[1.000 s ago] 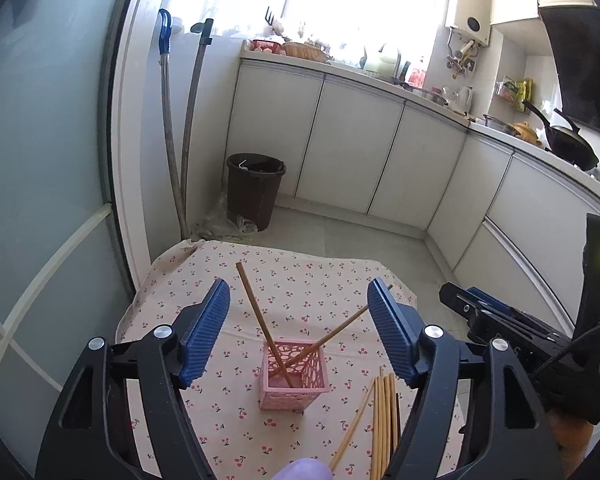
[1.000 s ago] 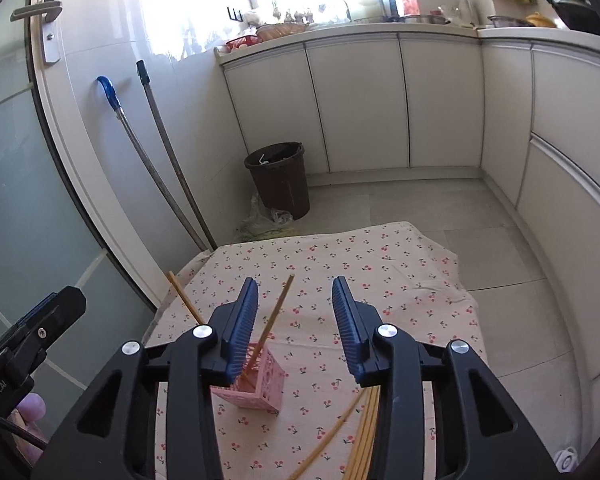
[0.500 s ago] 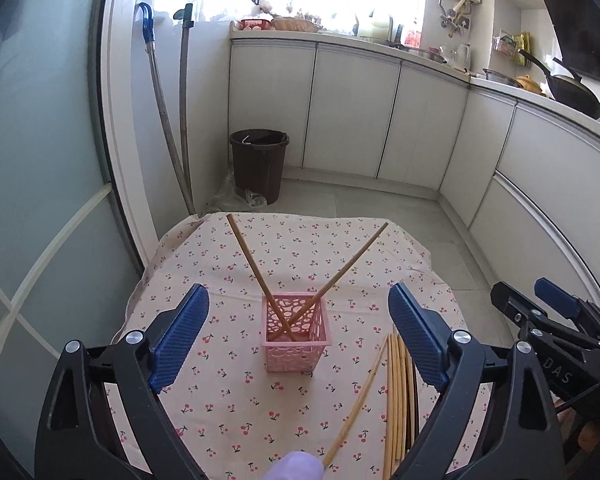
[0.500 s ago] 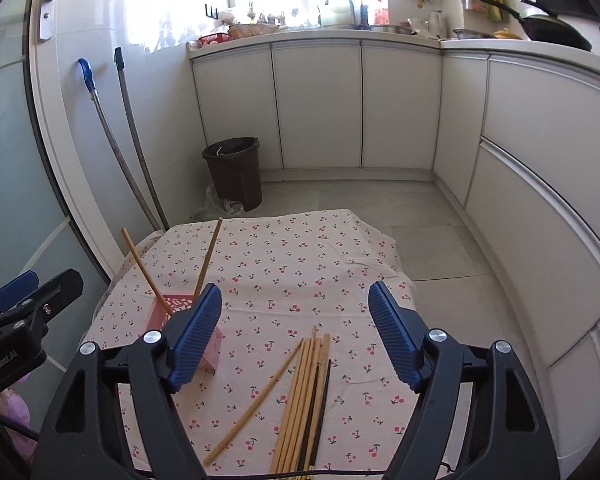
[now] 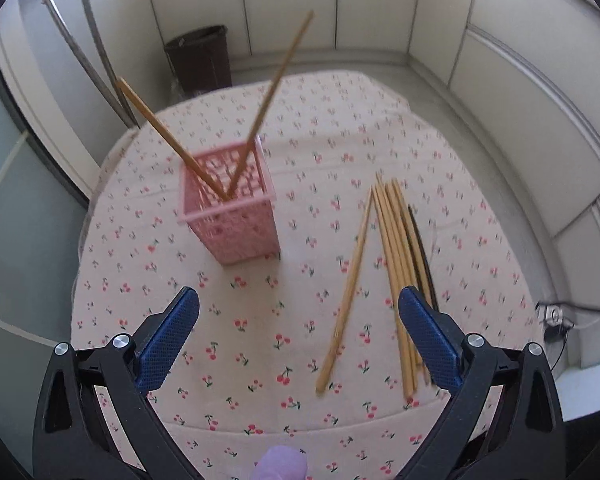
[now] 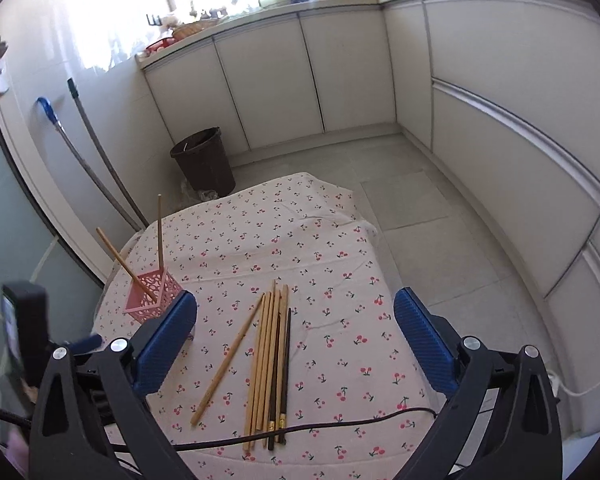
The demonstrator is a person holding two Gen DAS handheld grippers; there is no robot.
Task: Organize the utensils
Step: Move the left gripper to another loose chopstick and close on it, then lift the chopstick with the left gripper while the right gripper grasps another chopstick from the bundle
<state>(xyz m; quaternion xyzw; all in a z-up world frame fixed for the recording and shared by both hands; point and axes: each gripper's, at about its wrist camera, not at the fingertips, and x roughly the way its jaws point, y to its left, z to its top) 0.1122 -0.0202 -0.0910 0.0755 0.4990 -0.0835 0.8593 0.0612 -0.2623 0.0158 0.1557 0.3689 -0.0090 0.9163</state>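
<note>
A pink perforated basket point(image 5: 233, 216) stands on the cherry-print tablecloth point(image 5: 260, 332) with two wooden chopsticks point(image 5: 162, 132) leaning out of it. It also shows in the right wrist view point(image 6: 153, 295). Several loose chopsticks point(image 5: 396, 256), wooden and dark, lie flat to the basket's right; one wooden chopstick point(image 5: 346, 296) lies apart from the bundle. In the right wrist view the bundle point(image 6: 270, 354) lies between my fingers. My left gripper point(image 5: 298, 322) is open and empty above the cloth. My right gripper point(image 6: 296, 330) is open and empty above the bundle.
A black cable point(image 6: 320, 430) crosses the cloth's near edge. A dark bin point(image 6: 204, 160) and two mop handles point(image 6: 96, 164) stand beyond the table on the left. White cabinets point(image 6: 340, 80) line the back and right. The left gripper's body point(image 6: 24, 336) is at the far left.
Both grippers have risen and tilted down over the table. The right gripper, narrowly open a second ago, has opened wide and moved right over the loose chopsticks. The left has come closer above the basket.
</note>
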